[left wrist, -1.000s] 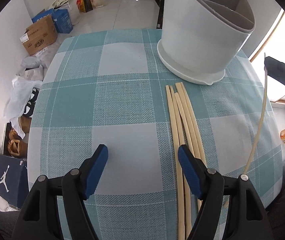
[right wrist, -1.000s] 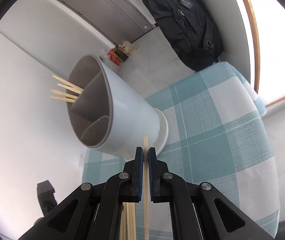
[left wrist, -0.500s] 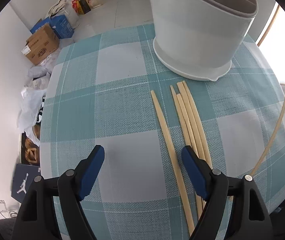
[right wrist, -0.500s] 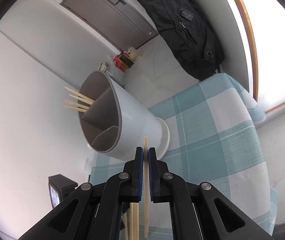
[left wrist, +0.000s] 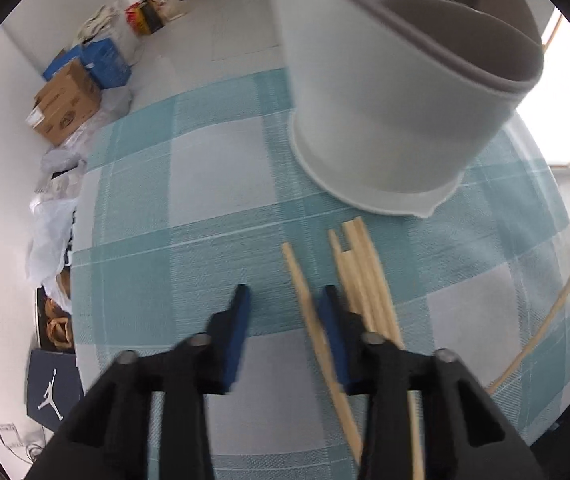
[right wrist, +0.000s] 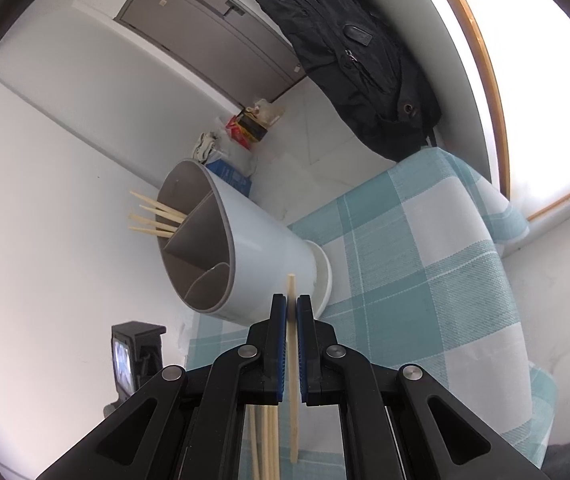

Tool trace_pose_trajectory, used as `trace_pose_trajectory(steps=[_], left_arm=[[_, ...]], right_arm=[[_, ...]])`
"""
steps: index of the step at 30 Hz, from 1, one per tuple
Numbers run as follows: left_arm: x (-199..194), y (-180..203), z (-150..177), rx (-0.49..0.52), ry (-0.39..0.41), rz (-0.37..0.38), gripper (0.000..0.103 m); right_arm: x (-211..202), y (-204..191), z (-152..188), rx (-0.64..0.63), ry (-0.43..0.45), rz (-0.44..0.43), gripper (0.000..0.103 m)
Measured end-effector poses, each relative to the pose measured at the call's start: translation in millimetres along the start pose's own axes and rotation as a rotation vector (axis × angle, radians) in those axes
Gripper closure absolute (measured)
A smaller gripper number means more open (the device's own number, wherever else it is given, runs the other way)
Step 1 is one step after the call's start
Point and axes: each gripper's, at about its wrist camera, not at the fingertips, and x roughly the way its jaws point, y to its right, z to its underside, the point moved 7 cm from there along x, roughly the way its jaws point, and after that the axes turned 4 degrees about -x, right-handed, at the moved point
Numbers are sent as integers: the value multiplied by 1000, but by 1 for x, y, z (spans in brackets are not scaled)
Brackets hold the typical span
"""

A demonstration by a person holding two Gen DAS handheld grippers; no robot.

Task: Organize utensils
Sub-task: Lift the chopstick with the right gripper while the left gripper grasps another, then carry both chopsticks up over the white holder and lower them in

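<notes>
Since a second ago the left tool (left wrist: 285, 300) has moved forward and closed partly; from the left wrist its jaws stand apart around one loose chopstick (left wrist: 305, 300) on the table (left wrist: 213, 168), beside the chopstick bundle (left wrist: 365, 276), near the holder (left wrist: 385, 128). From the right wrist, the right tool (right wrist: 291, 312) is clamped on a single chopstick (right wrist: 292, 292) before the holder (right wrist: 253, 256).

Teal-and-white checked cloth (left wrist: 213, 184) covers the worktop; white holder (left wrist: 385, 120) with grey lining; pale wooden chopsticks (left wrist: 365, 272); blue jaw pads.
</notes>
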Motion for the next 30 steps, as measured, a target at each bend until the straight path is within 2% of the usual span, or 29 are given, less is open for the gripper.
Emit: trace_pose_trajectory(steps=[1,2,5,11,14,18,23,30], left_arm=[[0,3,0,9,-8,8,93],[1,5,0,16,-12,10,98],[0,7,1,28,-5,-24,99],[-4,0,1,-17,54,-7,101],[-18,-5,-5,-52,128,19,101],[-54,-12,-11,-97,270,59,101],[-88,-23,-9,-158,385,102,101],[-102,-25,-14,-181,446,150,101]], right_arm=[[-1,0,-2,2,5,-1,99],[-2,0,-3,1,9,-1,99],[-6,1,-6,-10,28,11,99],[-10,-3,-4,-34,42,21,99],[-12,-12,-2,-89,56,29,99],[-18,-28,4,-173,85,19,99],[-25,-51,14,-258,109,-7,99],[-35,-84,28,-381,159,2,99]])
